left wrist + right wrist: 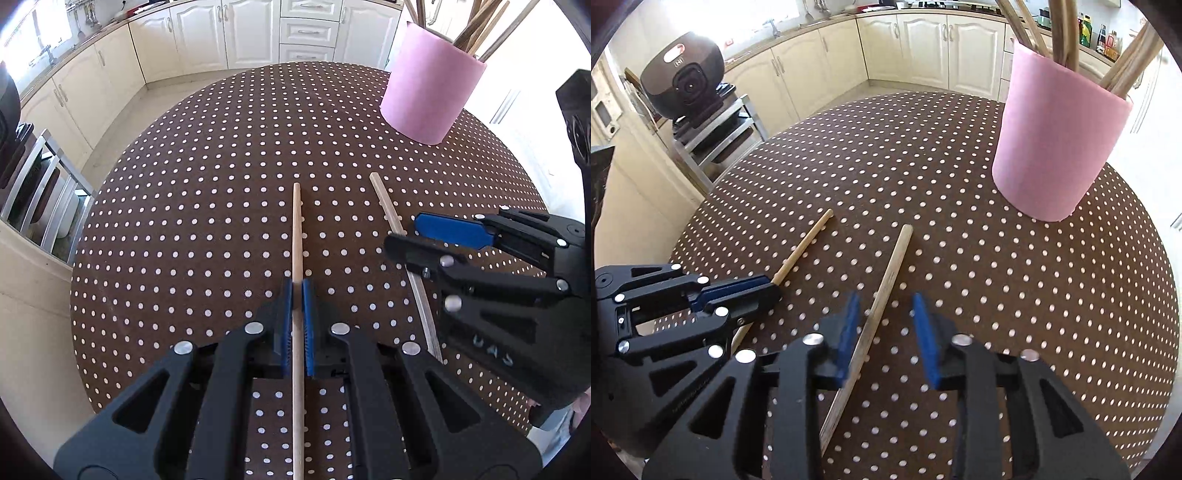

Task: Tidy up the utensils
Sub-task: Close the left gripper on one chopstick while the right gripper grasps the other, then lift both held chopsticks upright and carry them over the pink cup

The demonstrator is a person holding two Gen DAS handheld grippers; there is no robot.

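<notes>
1. My left tongs (pixel 297 291) are clenched on one wooden stick (pixel 296 229), mid-bench.
2. My right tongs (pixel 886 314) are released, straddling the second stick (pixel 882 288), which lies flat.
3. Risk: closing off-centre rolls it; the pink cup (pixel 1056 147), near the bench's far edge, is crowded and could tip.

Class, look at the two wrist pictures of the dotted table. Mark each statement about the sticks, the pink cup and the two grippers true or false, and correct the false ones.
1. The left gripper has its jaws shut on a wooden stick. True.
2. The right gripper is clamped on the other stick. False: its jaws stand open on either side of that stick.
3. The pink cup is empty. False: several wooden sticks stand in it.
4. The pink cup stands upright on the dotted tablecloth. True.
5. Both loose sticks are already in the cup. False: both are still down at the table.
</notes>
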